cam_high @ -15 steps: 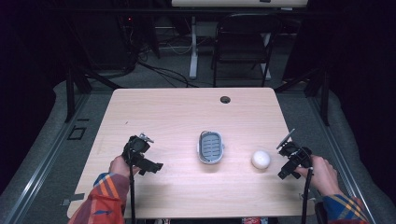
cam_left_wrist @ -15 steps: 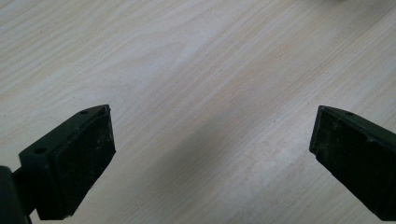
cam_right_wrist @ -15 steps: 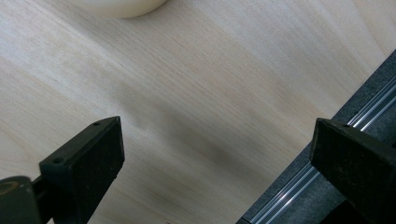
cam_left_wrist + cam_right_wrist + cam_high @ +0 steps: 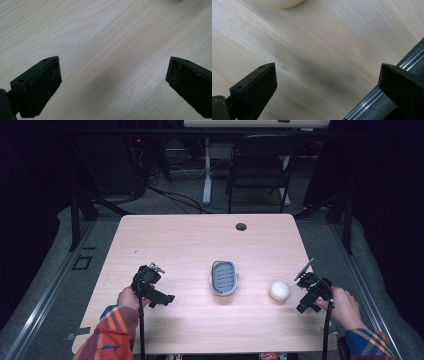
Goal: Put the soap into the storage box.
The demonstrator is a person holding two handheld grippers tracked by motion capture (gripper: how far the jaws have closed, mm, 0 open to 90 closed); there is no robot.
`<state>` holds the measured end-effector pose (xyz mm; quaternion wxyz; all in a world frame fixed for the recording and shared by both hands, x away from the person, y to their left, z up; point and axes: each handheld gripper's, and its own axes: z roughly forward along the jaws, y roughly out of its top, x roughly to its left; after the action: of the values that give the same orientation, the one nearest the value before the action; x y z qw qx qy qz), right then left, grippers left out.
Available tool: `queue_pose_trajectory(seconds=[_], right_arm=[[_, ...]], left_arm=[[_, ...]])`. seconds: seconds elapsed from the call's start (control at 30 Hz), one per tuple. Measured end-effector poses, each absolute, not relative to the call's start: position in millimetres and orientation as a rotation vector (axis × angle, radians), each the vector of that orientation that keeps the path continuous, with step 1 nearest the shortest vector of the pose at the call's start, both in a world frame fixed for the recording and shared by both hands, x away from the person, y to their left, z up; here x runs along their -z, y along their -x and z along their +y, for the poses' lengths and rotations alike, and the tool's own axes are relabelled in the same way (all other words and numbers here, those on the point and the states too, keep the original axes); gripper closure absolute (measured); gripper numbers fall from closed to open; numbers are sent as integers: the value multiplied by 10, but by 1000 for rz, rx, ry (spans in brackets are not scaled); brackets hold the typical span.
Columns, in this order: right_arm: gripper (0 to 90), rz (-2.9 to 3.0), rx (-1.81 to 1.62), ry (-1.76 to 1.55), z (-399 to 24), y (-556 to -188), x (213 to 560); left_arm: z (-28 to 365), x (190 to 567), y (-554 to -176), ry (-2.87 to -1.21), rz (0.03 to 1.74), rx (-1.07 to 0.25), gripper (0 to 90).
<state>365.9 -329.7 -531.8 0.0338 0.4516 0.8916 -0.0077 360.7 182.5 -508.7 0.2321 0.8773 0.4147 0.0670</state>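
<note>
Little shifted since before: white ball (image 4: 279, 291) just beside the unclenched, seemingly empty right hand-held gripper (image 4: 306, 300), apart.

High view overhead facing forward-down, both gripper views close above the shared table (image 4: 180, 240)

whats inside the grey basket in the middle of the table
From the high view, the grey basket looks empty: just its slotted floor shows inside the paler rim. The table patch beneath it is covered. The white ball lies apart on the wood, to its right.
</note>
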Motion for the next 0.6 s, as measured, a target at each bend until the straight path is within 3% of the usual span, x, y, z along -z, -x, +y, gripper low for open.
queue_pose_trajectory(seconds=[0.6], right_arm=[[18, 2780, -15, -1341, -3186, -3692, 5272]], left_arm=[[1814, 5095, -3610, -2421, 1132, -180, 1]])
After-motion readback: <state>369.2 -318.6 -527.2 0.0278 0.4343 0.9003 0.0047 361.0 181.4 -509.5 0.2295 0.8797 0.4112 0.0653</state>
